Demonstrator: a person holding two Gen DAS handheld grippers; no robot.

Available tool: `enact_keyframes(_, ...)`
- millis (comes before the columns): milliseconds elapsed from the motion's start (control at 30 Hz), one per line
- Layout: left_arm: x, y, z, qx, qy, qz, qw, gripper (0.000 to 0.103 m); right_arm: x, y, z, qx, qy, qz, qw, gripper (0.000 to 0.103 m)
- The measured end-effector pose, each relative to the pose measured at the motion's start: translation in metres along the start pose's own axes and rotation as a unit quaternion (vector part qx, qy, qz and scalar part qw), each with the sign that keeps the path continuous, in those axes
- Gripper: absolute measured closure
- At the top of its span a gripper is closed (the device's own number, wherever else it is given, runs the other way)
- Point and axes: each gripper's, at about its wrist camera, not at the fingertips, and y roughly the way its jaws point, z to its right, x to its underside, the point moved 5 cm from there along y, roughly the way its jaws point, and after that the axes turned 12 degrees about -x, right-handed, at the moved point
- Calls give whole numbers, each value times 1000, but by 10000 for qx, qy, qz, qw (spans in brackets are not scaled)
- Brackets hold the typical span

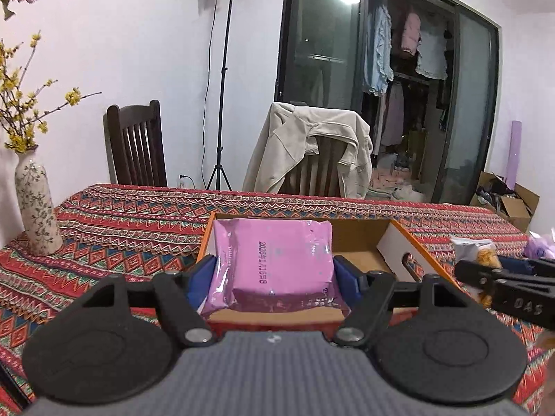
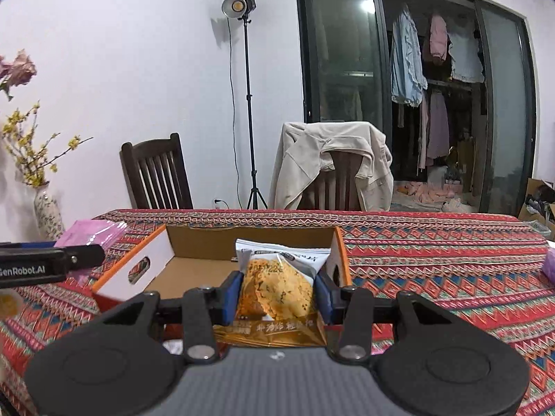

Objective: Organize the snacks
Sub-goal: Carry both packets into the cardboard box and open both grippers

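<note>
My left gripper [image 1: 274, 270] is shut on a pink snack packet [image 1: 274, 263], its blue pads pressing the packet's two sides, held above the near left part of an open cardboard box [image 1: 409, 242] with orange edges. My right gripper [image 2: 277, 291] is shut on a clear packet with a golden-brown pastry [image 2: 277, 287], held over the near right part of the same box [image 2: 152, 256]. The right gripper [image 1: 499, 277] with its packet shows at the right edge of the left wrist view. The left gripper [image 2: 69, 260] with the pink packet [image 2: 90, 232] shows at the left of the right wrist view.
The box stands on a table with a red patterned cloth [image 1: 121, 228]. A flowered vase [image 1: 34, 208] with yellow twigs stands at the table's left end. Two chairs [image 1: 138, 145], one draped with a beige jacket [image 1: 312, 145], and a lamp stand [image 1: 222, 104] are behind the table. A pale purple packet [image 2: 548, 263] lies at right.
</note>
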Motion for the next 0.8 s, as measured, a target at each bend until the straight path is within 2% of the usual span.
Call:
enact_keyframes(200,-11,39,3,-184,-232,-71,9995,29,-12,52,2,50,97,-192,9998,59)
enact_keyframes(400,-7,82,-4,-420,-400,-103,9983,29,-4,90,11,20,239,-281,9993,59)
enact_keyframes(567,6,106,-8,-581,-197,-141,9980,29,13,105,24,-95,417,-282,9987,59)
enact_keyframes(667,9,110,-7,-481,-234,-213,9983,29,17,109,24,-98,379,-330,9987,59)
enact_keyframes(800,12,107,-4,-487,-174,-131,9986,23,21,109,26,-113,398,-402,9983,57)
